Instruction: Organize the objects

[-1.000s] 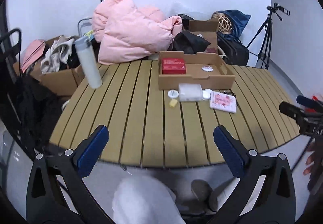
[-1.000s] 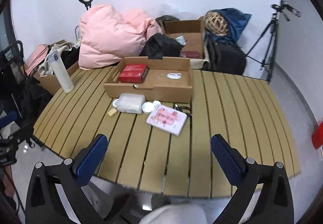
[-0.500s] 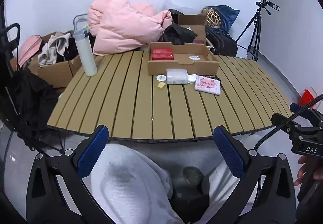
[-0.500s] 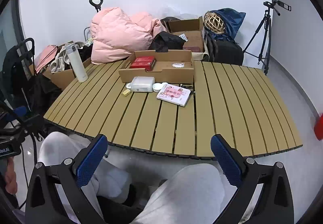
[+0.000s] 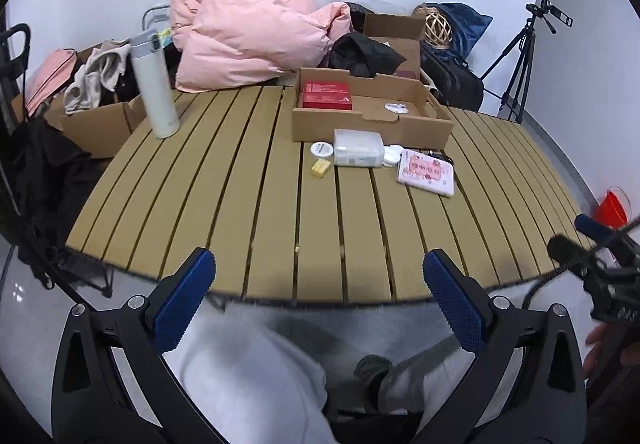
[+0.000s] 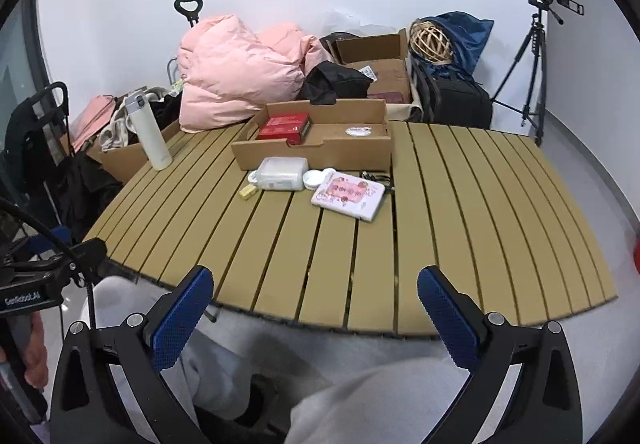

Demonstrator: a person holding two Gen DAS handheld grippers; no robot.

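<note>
On the body of the left tool, seen at the left edge of the right wrist view, white lettering reads roughly "GeeRobot.AI"; print on the red box (image 5: 327,95) and the pink packet (image 5: 427,171) is too small to read.

The left tool (image 5: 320,300) has its blue, dimpled pads wide apart with nothing between them, held off the near edge of the desk (image 5: 248,212) over grey-trousered knees. The right tool (image 6: 316,308) is likewise spread and empty at the bottom of its frame.

The desk is made of tan slats with dark gaps, its near edge curved. Upper centre on it stands a shallow corrugated cardboard tray (image 6: 316,154) with the flat red box in its left part and a small white oval item (image 6: 359,130) to the right. Just in front of the tray lie a frosted plastic box (image 6: 281,173), a round white lid (image 5: 322,150) at its left, another white disc (image 6: 313,178) at its right, a small yellow block (image 6: 248,192) and the pink floral packet. A tall white flask (image 5: 155,84) stands at the desk's upper left.

Behind, against a white wall, are a pink puffy coat (image 5: 248,40), open cartons, a woven rattan ball (image 6: 431,41) and a black tripod (image 6: 534,64).
</note>
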